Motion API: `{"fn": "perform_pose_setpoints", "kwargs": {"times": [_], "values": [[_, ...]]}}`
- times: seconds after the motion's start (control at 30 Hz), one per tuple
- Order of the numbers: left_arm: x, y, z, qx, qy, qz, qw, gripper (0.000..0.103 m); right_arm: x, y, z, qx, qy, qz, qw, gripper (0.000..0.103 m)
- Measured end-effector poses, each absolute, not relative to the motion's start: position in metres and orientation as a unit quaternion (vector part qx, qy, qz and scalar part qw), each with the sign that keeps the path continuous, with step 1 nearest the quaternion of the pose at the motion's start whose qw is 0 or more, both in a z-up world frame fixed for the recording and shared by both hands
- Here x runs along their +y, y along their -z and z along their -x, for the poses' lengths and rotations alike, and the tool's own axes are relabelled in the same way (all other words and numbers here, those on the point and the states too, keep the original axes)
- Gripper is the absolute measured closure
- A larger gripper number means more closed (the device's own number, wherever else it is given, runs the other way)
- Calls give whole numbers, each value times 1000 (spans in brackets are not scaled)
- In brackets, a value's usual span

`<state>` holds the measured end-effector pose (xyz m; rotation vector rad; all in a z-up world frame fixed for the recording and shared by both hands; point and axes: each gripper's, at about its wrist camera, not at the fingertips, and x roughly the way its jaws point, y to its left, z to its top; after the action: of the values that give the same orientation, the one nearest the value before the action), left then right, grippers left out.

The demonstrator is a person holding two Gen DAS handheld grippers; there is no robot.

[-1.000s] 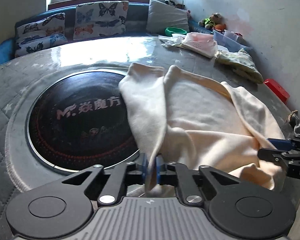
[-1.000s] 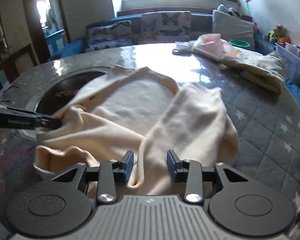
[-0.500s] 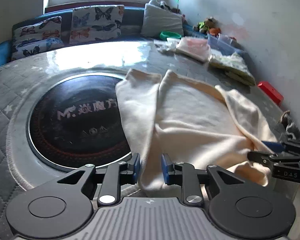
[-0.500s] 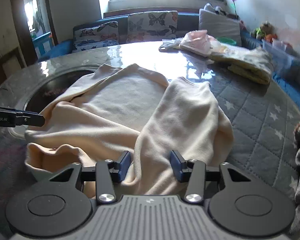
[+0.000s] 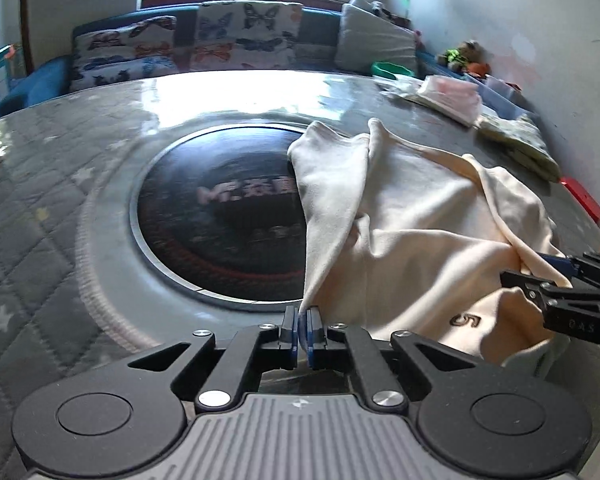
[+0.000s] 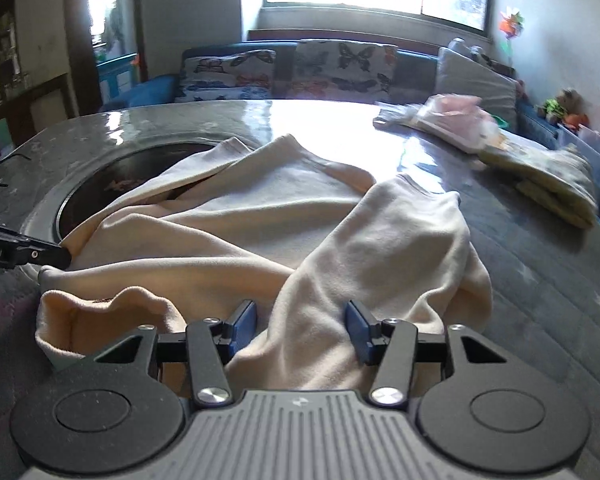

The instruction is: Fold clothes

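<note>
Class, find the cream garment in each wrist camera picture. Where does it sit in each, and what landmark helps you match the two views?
Left wrist view: the cream garment fills the centre-right, its near edge pinched in the shut left gripper.
Right wrist view: the garment spreads across the centre, one fold lying between the opening jaws of the right gripper.
Shared landmark: the dark round disc in the table, at left in both.

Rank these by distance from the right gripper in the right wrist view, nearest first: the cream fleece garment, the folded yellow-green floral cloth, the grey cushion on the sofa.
1. Cream fleece garment: between the opening jaws of the right gripper.
2. Folded yellow-green floral cloth: on the table, far right.
3. Grey cushion: on the sofa beyond the table, upper right.
</note>
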<state>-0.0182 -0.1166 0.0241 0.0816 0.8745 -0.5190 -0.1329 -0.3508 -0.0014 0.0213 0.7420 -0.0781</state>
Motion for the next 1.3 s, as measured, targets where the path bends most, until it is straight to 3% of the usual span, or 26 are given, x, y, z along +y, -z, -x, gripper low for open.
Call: {"fn": "perform_pose_setpoints", "kwargs": {"times": [0.6,0.87,1.3], "values": [[-17,-38,43,416,159,-2,895,98,-253,10,79,351,-84,93,928,51],[-65,-59,11,381,184,-31,906,84,-261,5,87,352,-112,102,923,52],[-165,-55,-54,364,263,-118,886,84,-277,-2,105,373,-134,92,913,52]]}}
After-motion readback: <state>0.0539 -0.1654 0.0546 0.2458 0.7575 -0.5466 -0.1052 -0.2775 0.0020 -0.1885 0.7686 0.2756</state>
